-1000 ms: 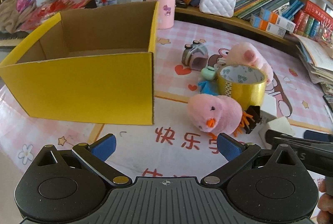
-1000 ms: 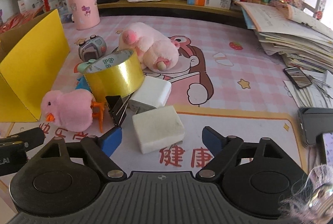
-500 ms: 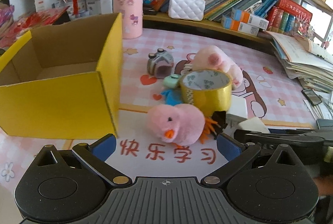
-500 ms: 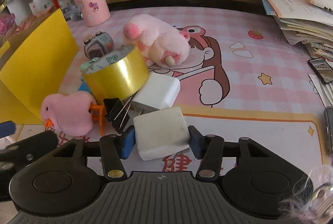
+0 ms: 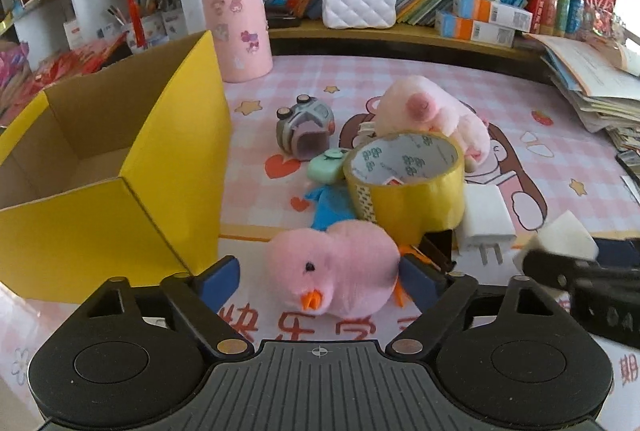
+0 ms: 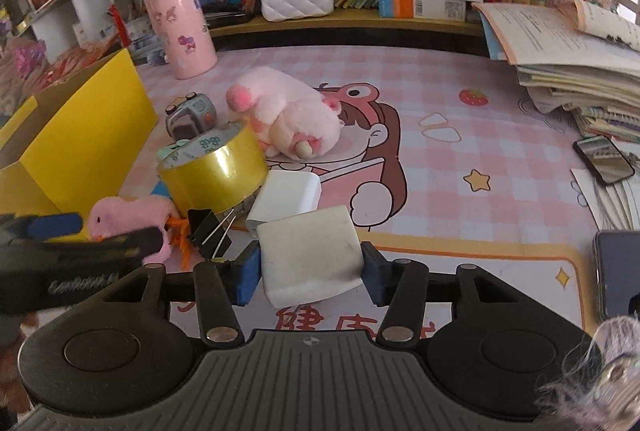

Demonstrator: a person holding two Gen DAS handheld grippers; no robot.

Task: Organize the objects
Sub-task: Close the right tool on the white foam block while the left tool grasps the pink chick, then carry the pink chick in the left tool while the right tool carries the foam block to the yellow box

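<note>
1. Two tools work over a pink checked surface point(image 6: 460, 103). The right tool point(image 6: 308, 267) is clamped on a white foam block point(image 6: 310, 255) at lower centre of the right wrist view. The left tool point(image 5: 320, 277) is closing around a pink plush chick point(image 5: 334, 263) at lower centre of the left wrist view; its left pad stands clear of the fur.
2. Risk: the soft chick may squash and slip out as the pads close, judging by its round, fluffy body.
3. Risk: lifting the block could drag the black binder clip point(image 6: 210, 231) or white charger point(image 6: 286, 197) just beside it.
4. Hidden: the yellow box point(image 5: 120, 167) at left is cut off, and its floor is only partly seen.
5. Unclear: the chick's orange feet vanish behind the right pad.
</note>
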